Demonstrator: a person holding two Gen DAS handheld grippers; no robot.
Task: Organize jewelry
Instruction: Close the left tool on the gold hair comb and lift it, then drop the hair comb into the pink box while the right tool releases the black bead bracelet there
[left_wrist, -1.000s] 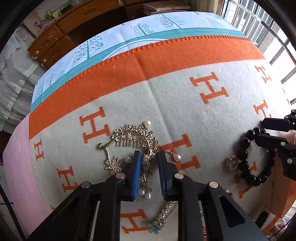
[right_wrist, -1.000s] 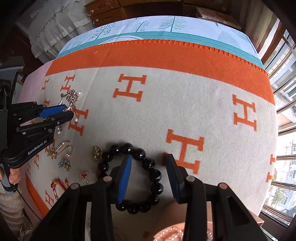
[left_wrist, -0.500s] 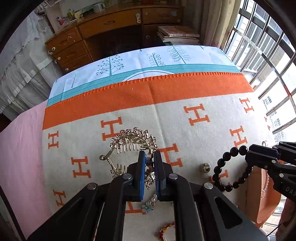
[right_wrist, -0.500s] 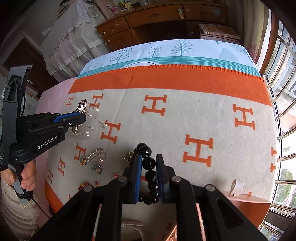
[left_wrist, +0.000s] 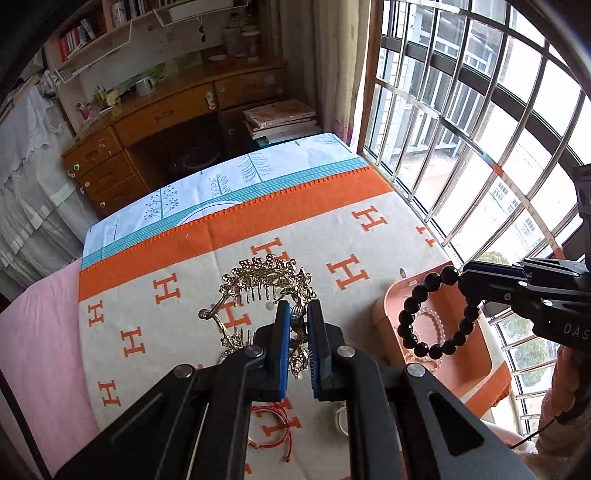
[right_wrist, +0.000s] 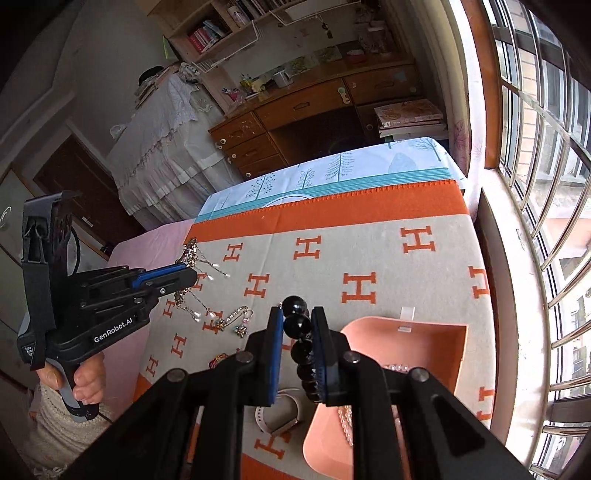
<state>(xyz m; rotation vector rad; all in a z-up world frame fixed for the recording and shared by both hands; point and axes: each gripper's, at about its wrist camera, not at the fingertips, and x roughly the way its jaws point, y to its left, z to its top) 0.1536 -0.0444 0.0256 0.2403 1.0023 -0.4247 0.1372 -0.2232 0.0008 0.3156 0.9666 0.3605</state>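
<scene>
My left gripper (left_wrist: 298, 314) is shut on a gold hair comb ornament (left_wrist: 258, 277) with dangling pearl chains and holds it above the orange-and-grey blanket (left_wrist: 332, 229). It also shows in the right wrist view (right_wrist: 190, 254). My right gripper (right_wrist: 297, 314) is shut on a black bead bracelet (right_wrist: 297, 325). In the left wrist view the bracelet (left_wrist: 417, 321) hangs over the open pink jewelry box (left_wrist: 480, 354), which holds a pearl strand (left_wrist: 430, 314).
On the blanket lie a red string bracelet (left_wrist: 271, 428), a flower brooch and pin (right_wrist: 232, 323), a white watch (right_wrist: 280, 413) and a small red piece (right_wrist: 218, 360). A barred window (left_wrist: 480, 129) runs along the right. A wooden desk (left_wrist: 166, 122) stands beyond the bed.
Both grippers have lifted with their jewelry and tilted up. The right gripper has carried the black bracelet right, over the pink box. The comb hangs higher off the blanket.
</scene>
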